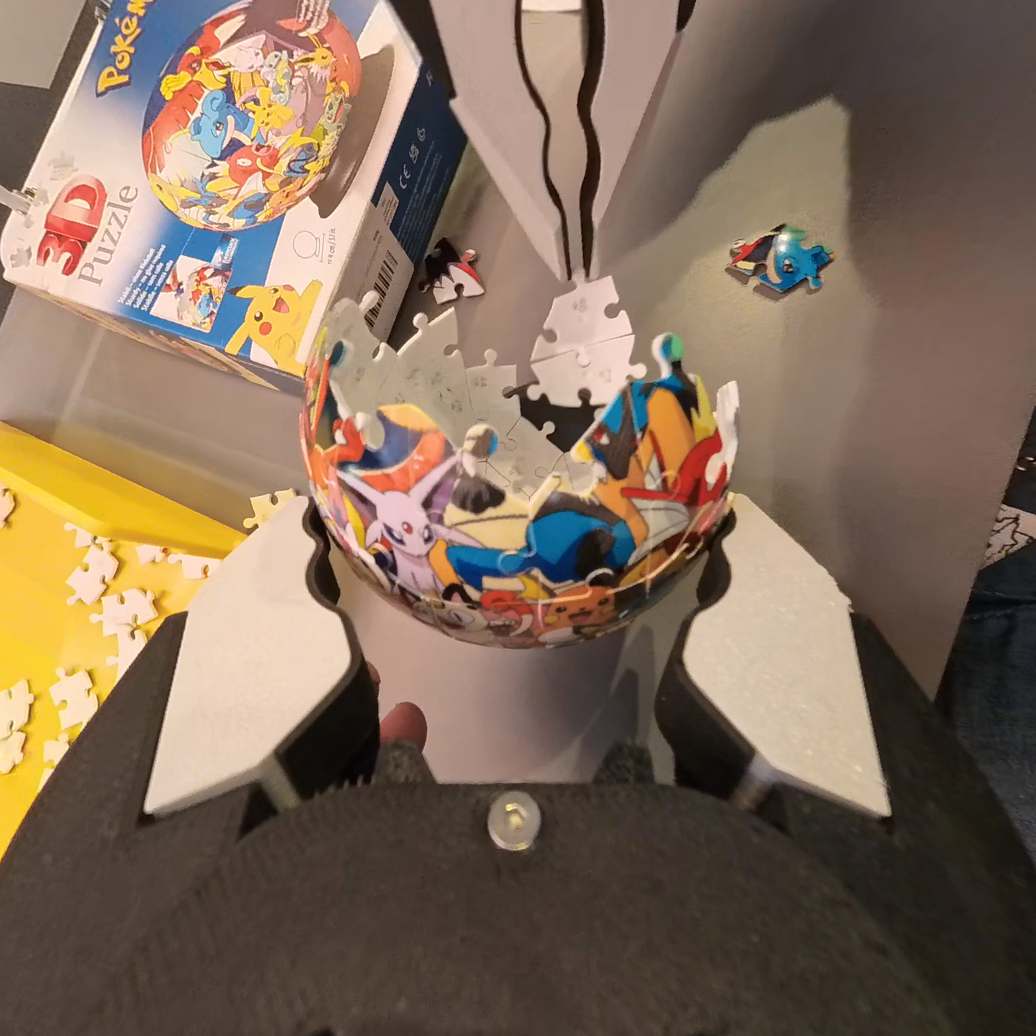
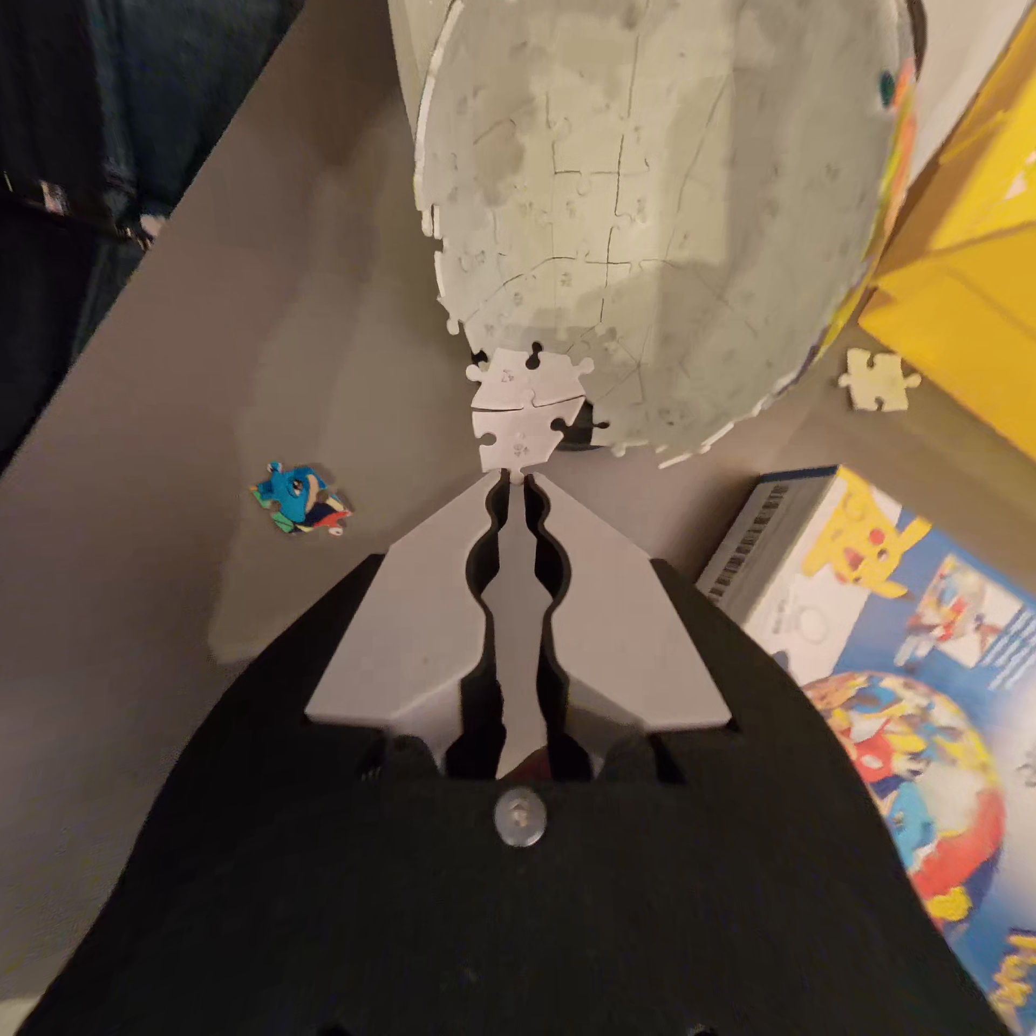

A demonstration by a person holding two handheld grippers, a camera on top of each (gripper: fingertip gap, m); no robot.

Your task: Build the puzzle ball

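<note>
black gripper housing fills the bottom of both wrist views. spread wide, the left gripper (image 1: pixel 518 538) cradles the half-built puzzle ball (image 1: pixel 518 504) between its two white fingers (image 1: pixel 263 605), one finger touching each side of the coloured shell at the centre of the frame; the bowl's open, jagged rim faces up and shows its pale inner side. a fingertip of the person's hand (image 1: pixel 401 729) shows low between the fingers. pressed nearly together, the right gripper (image 2: pixel 513 476) pinches at its very tips a small cluster of joined white pieces (image 2: pixel 524 409), blank side toward the camera, held right at the ragged rim of the ball's pale interior (image 2: pixel 644 196), which fills the upper centre of that view; whether the cluster is already locked into the rim cannot be told. in the left view the same cluster (image 1: pixel 586 336) sits at the far rim under the tips coming down from the top. on the grey surface (image 1: pixel 841 420), a blue loose piece (image 1: pixel 782 263) lies at the upper right, well apart from the ball, and a black, white and red piece (image 1: pixel 451 272) lies beside the puzzle box (image 1: pixel 224 168) at the upper left. a yellow tray (image 1: pixel 50 560) with scattered face-down pieces lies at the left edge.
</note>
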